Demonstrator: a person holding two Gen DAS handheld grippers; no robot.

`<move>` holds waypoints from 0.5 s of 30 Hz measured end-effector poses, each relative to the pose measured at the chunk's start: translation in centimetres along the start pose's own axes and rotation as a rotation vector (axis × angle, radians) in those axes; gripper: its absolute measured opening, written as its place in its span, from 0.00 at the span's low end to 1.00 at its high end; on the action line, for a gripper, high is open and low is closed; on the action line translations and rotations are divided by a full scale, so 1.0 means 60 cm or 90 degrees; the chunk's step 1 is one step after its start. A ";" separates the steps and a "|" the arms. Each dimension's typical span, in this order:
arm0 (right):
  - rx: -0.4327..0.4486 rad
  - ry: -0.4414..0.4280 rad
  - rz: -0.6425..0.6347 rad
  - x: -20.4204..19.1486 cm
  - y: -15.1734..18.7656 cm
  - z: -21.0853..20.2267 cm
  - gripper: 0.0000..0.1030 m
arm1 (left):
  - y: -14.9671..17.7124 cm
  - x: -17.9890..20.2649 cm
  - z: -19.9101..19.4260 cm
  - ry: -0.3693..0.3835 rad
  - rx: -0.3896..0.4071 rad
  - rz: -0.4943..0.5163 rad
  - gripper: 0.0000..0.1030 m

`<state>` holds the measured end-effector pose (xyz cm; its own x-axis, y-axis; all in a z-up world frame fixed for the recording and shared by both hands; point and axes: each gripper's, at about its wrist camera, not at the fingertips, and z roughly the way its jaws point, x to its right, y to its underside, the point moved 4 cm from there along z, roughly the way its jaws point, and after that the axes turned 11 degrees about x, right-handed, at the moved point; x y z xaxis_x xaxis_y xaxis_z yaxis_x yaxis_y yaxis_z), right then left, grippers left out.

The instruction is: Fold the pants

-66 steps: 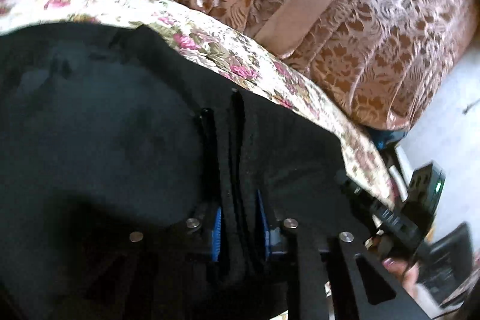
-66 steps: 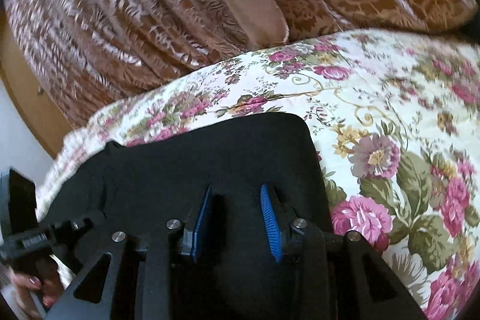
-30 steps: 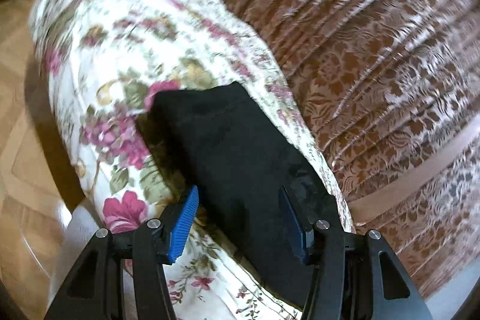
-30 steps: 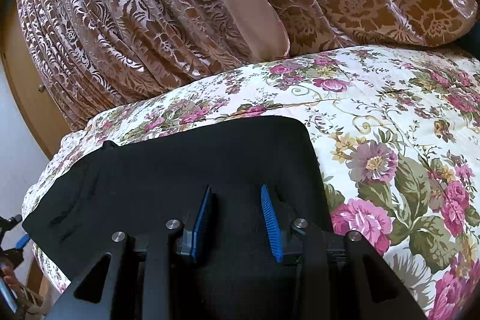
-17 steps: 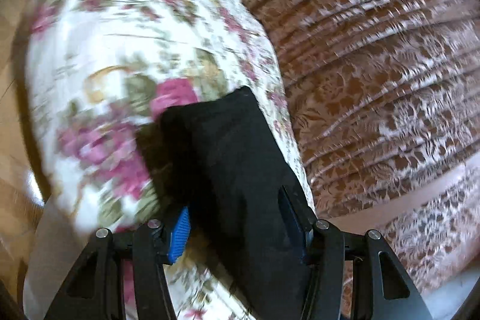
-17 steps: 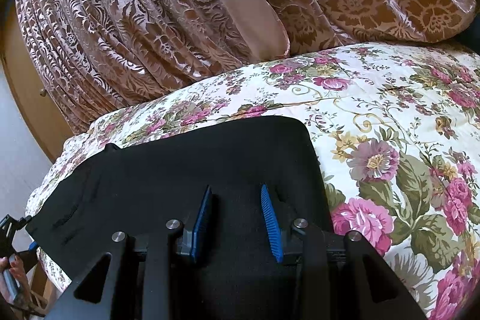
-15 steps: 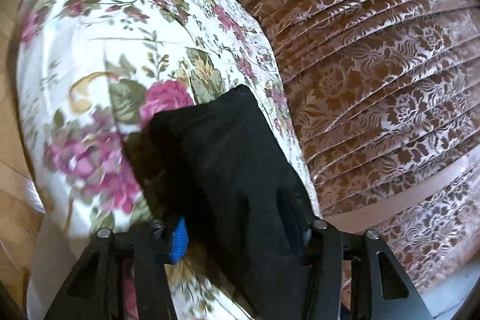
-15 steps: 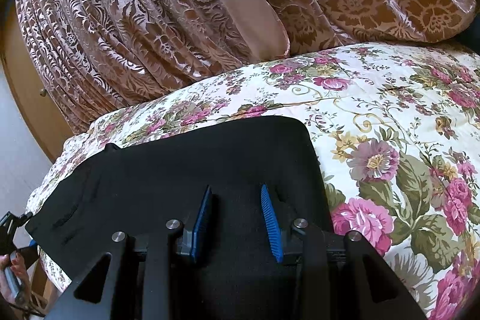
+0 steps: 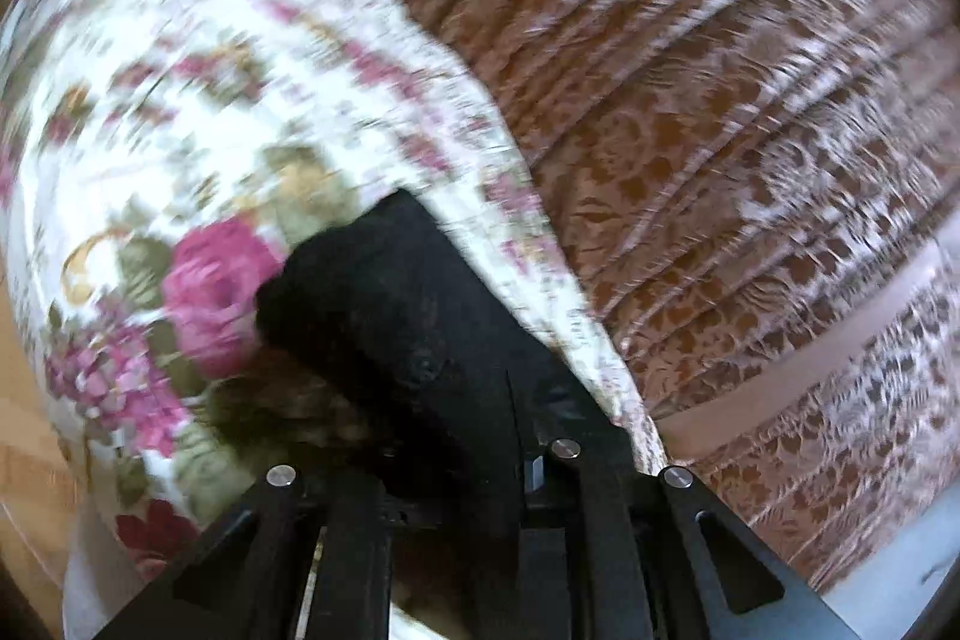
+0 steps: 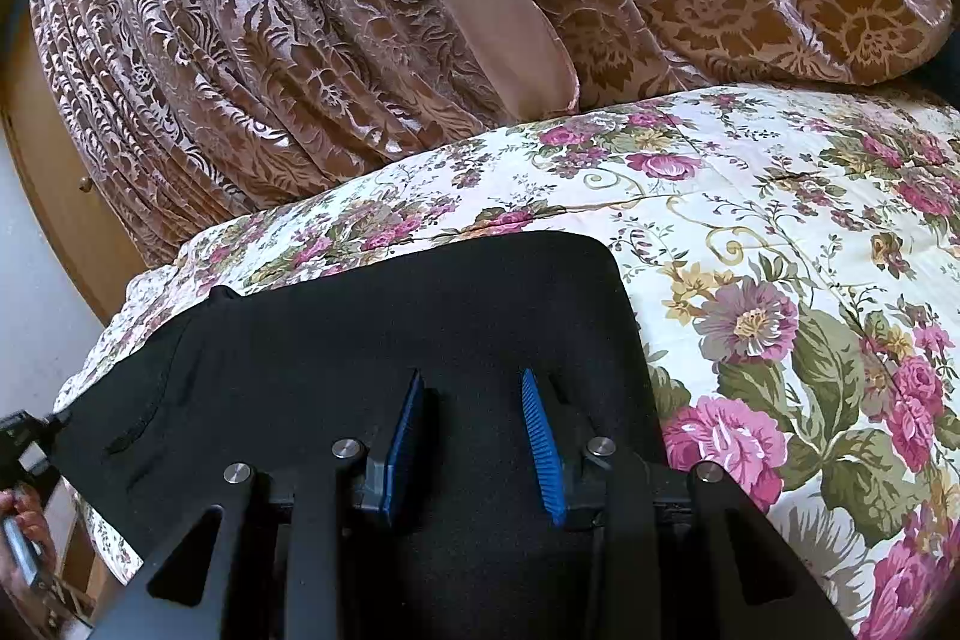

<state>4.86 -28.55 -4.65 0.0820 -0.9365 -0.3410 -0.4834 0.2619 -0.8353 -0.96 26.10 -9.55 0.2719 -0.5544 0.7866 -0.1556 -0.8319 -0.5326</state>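
Observation:
The black pants (image 10: 384, 334) lie spread on the floral bedspread (image 10: 780, 232). My right gripper (image 10: 474, 424) is open, its blue pads resting over the near part of the cloth. In the left wrist view my left gripper (image 9: 474, 436) is shut on the end of the black pants (image 9: 384, 304), which bunches up between the fingers and lifts off the floral bedspread (image 9: 198, 112). The left view is blurred. The left gripper also shows at the far left edge of the right wrist view (image 10: 18, 436), holding the pants' end.
A brown patterned curtain (image 10: 360, 10) hangs behind the bed and also shows in the left wrist view (image 9: 750, 160). Wooden furniture (image 10: 54, 172) stands at the left. The bed's corner drops to a wooden floor (image 9: 24, 490) at the left.
My left gripper closed on the pants' end, hiding its blue pads, and is moving with the cloth. The right gripper has stayed still and open.

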 end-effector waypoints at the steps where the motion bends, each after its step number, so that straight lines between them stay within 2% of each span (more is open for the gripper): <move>1: -0.002 0.001 -0.001 0.000 -0.001 0.000 0.34 | 0.001 0.024 -0.005 0.016 0.003 0.024 0.13; 8: -0.024 0.002 -0.008 -0.003 -0.007 0.005 0.36 | 0.021 0.164 -0.021 0.112 0.004 0.141 0.13; 12: -0.029 0.005 -0.017 -0.006 -0.006 0.006 0.37 | 0.058 0.260 -0.030 0.175 -0.010 0.229 0.14; 15: -0.031 0.002 -0.005 -0.003 -0.006 0.007 0.37 | 0.086 0.313 -0.041 0.224 -0.022 0.267 0.14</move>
<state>5.38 -28.38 -4.45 0.0830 -0.9395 -0.3324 -0.5244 0.2425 -0.8162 1.01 11.36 3.26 -0.1537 -0.8074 0.5696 -0.2147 -0.5354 -0.8168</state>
